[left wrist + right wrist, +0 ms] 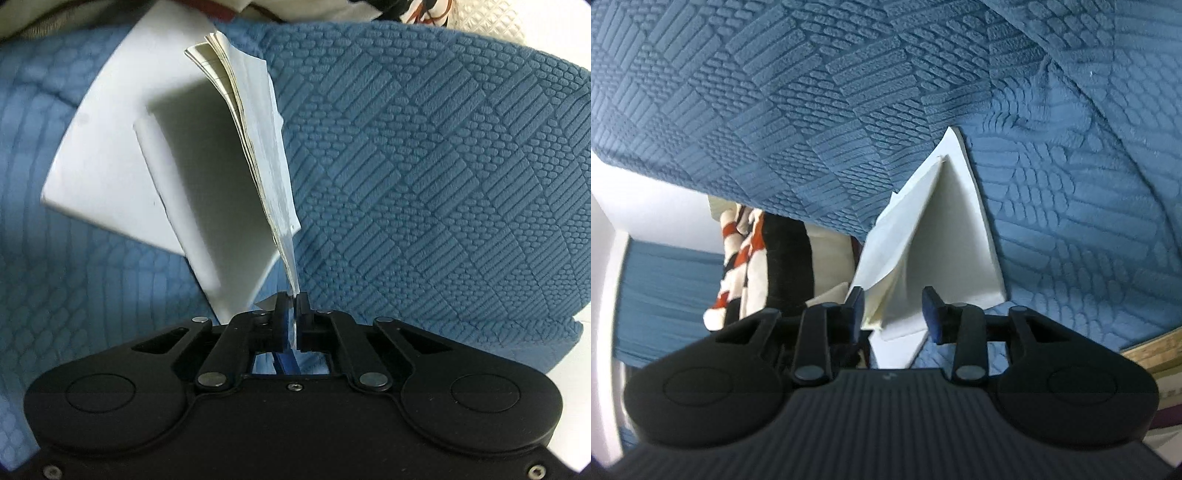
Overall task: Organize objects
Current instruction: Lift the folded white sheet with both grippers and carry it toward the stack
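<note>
One notebook gripped, nothing yet put away.
Left gripper (294,301) is clamped on the open notebook's (255,147) lifted cover edge at centre frame; right gripper (894,299) stands apart around its corner, not pressing — the book lies on the blue quilt (424,166), closing and placing apparently remain.

A white, soft-covered notebook (255,155) lies open on the blue quilted bedspread, left of centre in the left wrist view. One white cover lies flat on the cloth toward the middle left of the frame. The other cover and a sheaf of cream, ruled pages stand lifted nearly upright, fanned a little at the top edge, running from the upper centre down to the lower centre. In the right wrist view the notebook (945,236) shows at centre as a tent-like wedge.
</note>
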Action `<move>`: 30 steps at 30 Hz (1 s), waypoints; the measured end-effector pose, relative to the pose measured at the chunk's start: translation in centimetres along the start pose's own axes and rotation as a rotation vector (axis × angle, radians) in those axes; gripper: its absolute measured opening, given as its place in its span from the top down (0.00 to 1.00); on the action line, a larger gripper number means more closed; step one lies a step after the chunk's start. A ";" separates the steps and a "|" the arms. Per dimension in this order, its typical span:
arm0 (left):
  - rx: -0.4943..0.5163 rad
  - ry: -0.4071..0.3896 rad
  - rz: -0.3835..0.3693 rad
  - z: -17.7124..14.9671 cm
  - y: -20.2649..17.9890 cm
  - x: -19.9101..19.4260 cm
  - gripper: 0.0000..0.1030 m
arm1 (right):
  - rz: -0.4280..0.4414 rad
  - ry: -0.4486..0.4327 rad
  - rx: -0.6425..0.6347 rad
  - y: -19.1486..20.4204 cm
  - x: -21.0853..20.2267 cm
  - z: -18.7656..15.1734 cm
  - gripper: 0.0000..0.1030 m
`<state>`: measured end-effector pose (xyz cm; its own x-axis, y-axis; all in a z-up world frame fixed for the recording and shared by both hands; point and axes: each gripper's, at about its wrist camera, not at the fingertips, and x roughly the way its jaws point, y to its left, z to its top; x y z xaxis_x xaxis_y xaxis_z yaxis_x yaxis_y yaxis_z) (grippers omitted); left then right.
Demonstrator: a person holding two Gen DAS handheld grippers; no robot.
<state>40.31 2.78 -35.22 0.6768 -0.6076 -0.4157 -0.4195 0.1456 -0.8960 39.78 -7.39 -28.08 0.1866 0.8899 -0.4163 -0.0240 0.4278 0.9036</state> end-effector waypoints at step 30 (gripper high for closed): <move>-0.112 -0.001 -0.009 0.6 2.2 -0.1 0.94 | 0.055 0.028 -0.051 2.5 -0.6 -3.6 0.93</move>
<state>39.72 3.59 -37.22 0.6818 -0.6074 -0.4076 -0.4783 0.0515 -0.8767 36.05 -6.27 -25.90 0.1559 0.9161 -0.3693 -0.0831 0.3847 0.9193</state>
